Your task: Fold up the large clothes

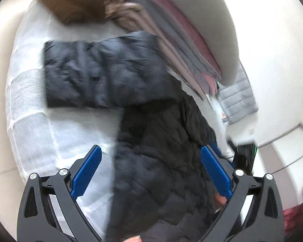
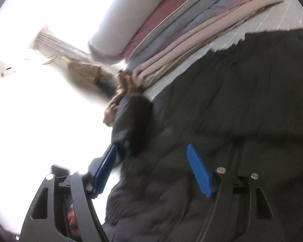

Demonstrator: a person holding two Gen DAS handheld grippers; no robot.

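Risk here lies mostly in the black jacket (image 1: 161, 171) itself: quilted and puffy, it looks springy and slick, so any fold laid into it may creep open once nothing weighs on it. It lies on the bed (image 1: 30, 121), spread across a white cover, its body nearest the left camera and one sleeve (image 1: 95, 72) stretched out flat to the side, away from the body.

Both pairs of tongs are empty. The left tongs (image 1: 151, 173) stand wide open above the jacket's body, blue pads well apart with fabric beneath them but not pinched. The right tongs (image 2: 153, 169) are also open, their pads clear of the cloth, poised over the jacket near a bunched dark part that may be the other sleeve or cuff; blur makes that hard to tell.

A shallow pinch on such padding would probably take only the outer shell, and the layer could slide out mid-lift. Dragging one side alone could skew the whole garment on the smooth cover. A stack of folded blankets (image 1: 187, 46) sits just beside the jacket, and a brown garment (image 1: 74, 2) lies beyond the sleeve; a wide swing of sleeve or hem could catch either and disturb them.
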